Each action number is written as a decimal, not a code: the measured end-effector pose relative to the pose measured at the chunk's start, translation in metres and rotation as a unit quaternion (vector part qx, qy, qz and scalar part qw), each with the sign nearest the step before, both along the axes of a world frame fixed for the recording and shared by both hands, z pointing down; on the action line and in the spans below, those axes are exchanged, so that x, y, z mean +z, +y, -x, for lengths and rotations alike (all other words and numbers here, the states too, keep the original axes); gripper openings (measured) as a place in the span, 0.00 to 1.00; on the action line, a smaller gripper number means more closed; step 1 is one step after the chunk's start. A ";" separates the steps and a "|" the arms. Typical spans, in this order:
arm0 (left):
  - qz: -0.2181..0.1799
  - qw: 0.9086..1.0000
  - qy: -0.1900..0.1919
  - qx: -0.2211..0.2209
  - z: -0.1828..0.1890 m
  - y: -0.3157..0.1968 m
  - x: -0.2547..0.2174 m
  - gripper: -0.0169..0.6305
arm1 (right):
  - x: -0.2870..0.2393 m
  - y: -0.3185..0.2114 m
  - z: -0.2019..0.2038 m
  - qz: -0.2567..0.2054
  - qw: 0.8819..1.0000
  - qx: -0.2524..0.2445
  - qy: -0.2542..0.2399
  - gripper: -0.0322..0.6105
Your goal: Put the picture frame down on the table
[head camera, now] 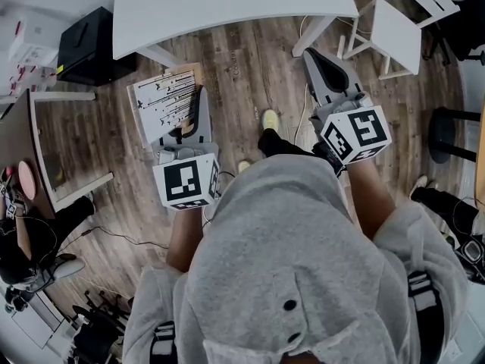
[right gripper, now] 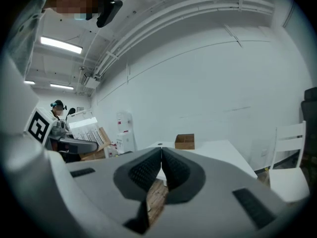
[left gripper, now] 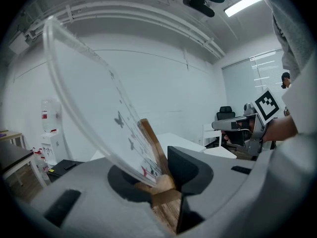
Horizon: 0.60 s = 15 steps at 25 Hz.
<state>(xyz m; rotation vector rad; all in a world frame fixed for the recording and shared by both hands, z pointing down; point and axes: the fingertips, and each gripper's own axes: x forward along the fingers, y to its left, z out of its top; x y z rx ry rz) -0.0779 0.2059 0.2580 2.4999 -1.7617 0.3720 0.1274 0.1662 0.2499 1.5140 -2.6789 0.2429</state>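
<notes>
the picture frame (head camera: 161, 105) is up in the air, out in front of the person. it hangs over the wooden floor (head camera: 250, 74), just short of the white table (head camera: 227, 2), so it's not down yet. its printed face is turned up and leaning away to the left, with small dark shapes scattered over the sheet, a few like butterflies.

it's the left gripper (head camera: 200, 103) that has it. in the left gripper view the jaws are clamped on the frame's wooden edge near a corner, and only the thickness of that strip holds them apart. the clear front pane sweeps up and off to the left of them. i'd say the grip by the rim is deliberate: it keeps the jaws off the pane, and the frame can be laid flat without a jaw trapped beneath it.

the right gripper (head camera: 315, 58) is out to the right, well apart from the frame and pointing toward the table's leg and the white chair (head camera: 402, 21). its jaws are pressed tight together with nothing between them, so it looks like a spare hand for now.

what's left, as i read it, is to carry the frame forward over the tabletop and lower it. a small cardboard box (right gripper: 184, 141) sits on the table, but most of the top looks bare. the worry is that one-edge hold, since the frame could swing on contact.
</notes>
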 end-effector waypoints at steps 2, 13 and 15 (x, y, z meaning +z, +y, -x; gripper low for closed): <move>0.000 1.000 -0.003 -0.006 -0.002 -0.005 -0.001 0.20 | 0.001 -0.006 -0.003 0.000 1.000 -0.005 -0.001 0.09; -0.003 0.999 -0.013 -0.034 -0.018 -0.040 -0.004 0.20 | 0.002 -0.048 -0.022 -0.001 0.999 -0.026 -0.018 0.09; -0.006 0.999 -0.016 -0.037 -0.021 -0.045 -0.005 0.20 | 0.001 -0.054 -0.025 -0.004 0.999 -0.029 -0.022 0.09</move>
